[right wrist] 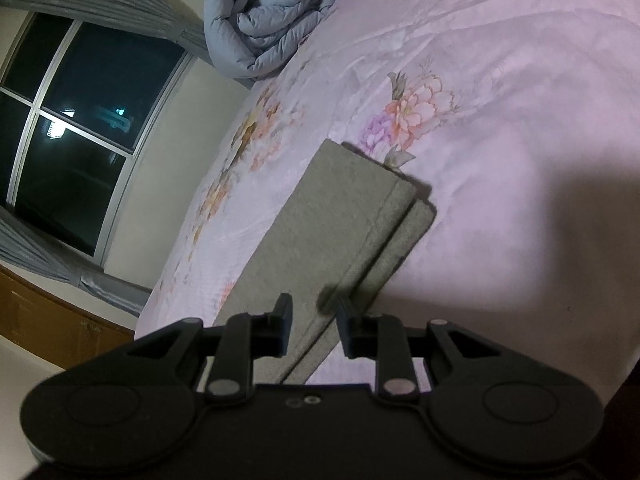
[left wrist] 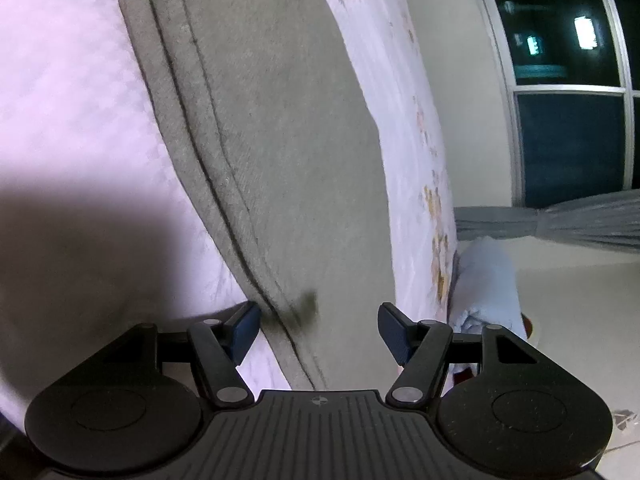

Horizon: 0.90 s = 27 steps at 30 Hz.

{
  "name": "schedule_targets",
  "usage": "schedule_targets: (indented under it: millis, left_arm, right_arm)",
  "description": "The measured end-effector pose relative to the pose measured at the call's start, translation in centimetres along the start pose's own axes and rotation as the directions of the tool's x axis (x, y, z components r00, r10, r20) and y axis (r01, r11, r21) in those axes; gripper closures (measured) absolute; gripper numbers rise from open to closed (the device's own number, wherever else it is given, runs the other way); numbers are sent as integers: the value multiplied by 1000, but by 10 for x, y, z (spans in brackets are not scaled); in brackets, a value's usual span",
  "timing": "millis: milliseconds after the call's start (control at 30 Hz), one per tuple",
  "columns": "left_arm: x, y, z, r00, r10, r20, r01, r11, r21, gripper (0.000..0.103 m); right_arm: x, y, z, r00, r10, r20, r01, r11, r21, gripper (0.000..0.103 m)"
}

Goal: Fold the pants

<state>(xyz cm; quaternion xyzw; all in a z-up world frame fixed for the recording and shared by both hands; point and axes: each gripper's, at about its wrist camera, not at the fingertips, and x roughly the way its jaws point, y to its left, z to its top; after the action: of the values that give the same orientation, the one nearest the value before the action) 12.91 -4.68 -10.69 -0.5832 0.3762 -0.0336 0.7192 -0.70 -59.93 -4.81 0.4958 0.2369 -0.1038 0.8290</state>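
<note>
Both grippers hover low over the grey pants [right wrist: 340, 224], left gripper [left wrist: 318, 328] jaws wide and empty, right gripper [right wrist: 314, 328] jaws narrowly parted, gripping nothing (seemingly), pants folded lengthwise on the bed [right wrist: 500, 80], crosswise folds remaining.
</note>
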Motion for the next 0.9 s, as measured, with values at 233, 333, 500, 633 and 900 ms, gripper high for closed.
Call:
schedule_targets:
  millis: [233, 333, 500, 633, 900]
  left_arm:
    - [6, 2, 5, 1000, -10, 4, 10, 1000, -29, 38]
    - [7, 5, 9, 1000, -4, 16, 5, 999, -42, 42]
    - [8, 0, 18, 1000, 0, 19, 0, 1000, 7, 90]
    - [12, 13, 20, 1000, 4, -12, -4, 999, 51, 99]
    - [9, 25, 36, 998, 34, -51, -32, 998, 52, 99]
  right_arm:
    - [6, 1, -7, 1000, -4, -19, 4, 1000, -5, 85]
    - [6, 1, -8, 1000, -5, -20, 5, 1000, -4, 85]
    - [4, 3, -11, 1000, -5, -28, 4, 1000, -13, 84]
    - [14, 5, -12, 999, -8, -51, 8, 1000, -12, 84]
    - [23, 7, -11, 993, 22, -115, -22, 1000, 3, 80]
